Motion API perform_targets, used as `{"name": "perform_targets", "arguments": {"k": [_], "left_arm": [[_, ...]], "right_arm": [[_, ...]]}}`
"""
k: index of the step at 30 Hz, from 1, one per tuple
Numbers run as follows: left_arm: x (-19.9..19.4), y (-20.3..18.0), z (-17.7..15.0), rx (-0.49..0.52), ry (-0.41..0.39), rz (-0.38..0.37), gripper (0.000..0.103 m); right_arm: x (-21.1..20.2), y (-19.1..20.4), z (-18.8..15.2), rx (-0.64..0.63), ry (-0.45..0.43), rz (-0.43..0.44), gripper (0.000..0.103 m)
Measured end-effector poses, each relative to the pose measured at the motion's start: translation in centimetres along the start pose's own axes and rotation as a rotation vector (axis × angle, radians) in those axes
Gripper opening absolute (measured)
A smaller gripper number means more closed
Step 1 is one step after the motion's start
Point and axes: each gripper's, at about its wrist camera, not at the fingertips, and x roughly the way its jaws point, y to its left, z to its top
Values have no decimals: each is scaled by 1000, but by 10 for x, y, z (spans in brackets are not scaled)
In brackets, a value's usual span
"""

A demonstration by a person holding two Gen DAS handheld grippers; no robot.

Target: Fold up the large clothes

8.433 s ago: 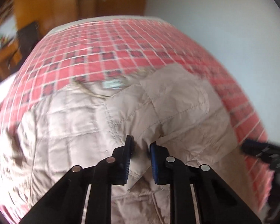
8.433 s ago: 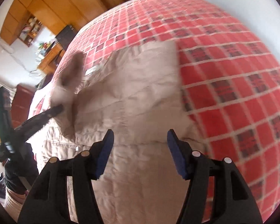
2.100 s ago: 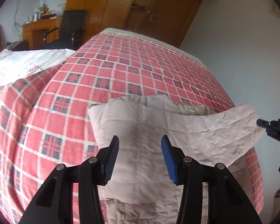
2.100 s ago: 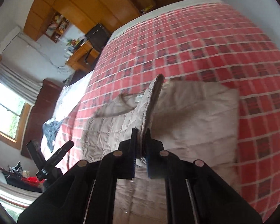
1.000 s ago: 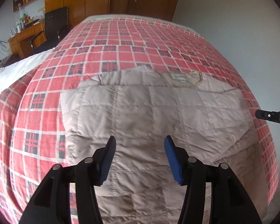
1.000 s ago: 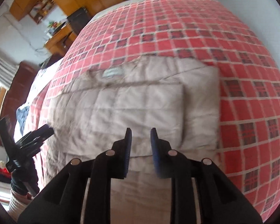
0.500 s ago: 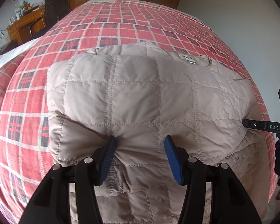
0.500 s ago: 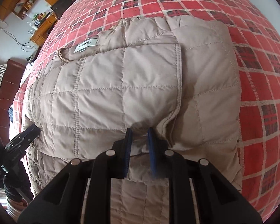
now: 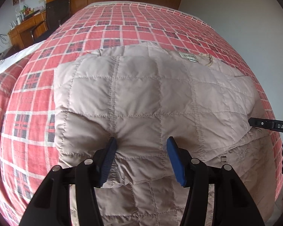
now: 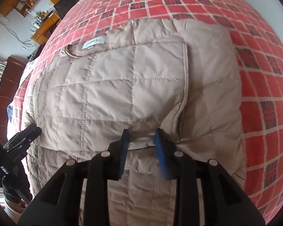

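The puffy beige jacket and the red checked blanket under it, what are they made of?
The puffy beige jacket looks like thin, smooth synthetic cloth, maybe nylon, over soft filling: stitched squares bulge and it has a faint sheen. The filling itself is hidden. The red checked blanket looks like matte woven fabric, perhaps cotton or fleece; its dull, slightly fuzzy checks suggest that, but I can't be sure.
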Motion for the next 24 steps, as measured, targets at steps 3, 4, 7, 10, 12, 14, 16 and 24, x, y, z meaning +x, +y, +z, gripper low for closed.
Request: {"name": "perform_targets", "arguments": {"k": [3,4,7,10,12,14,16,24], "left_arm": [[-4,0,1,-6,1,-4,56],[-8,0,1,-8,2,-1,56],[-29,4,-4,-18,-1,-2,56],[-53,12,-21,-21,14,-9,62],[-73,21,-43,-9,38,-12,67],[-86,30,-68,1,79,-9,70],[-97,38,-95,-2,131,-11,70],[-125,58,-188,-121,291,-81,70]], "right_arm": [[2,1,1,-3,1,-5,29],[-2,2,1,-4,-5,0,30],[-22,0,-9,-4,-33,31,31],[-53,-3,-30,-30,-71,68,39],[-72,-6,-47,-55,-86,74,44],[-91,-12,-71,-88,-89,72,53],[-107,-21,-96,-116,-83,64,57],[-134,-65,-182,-87,14,38,76]]}}
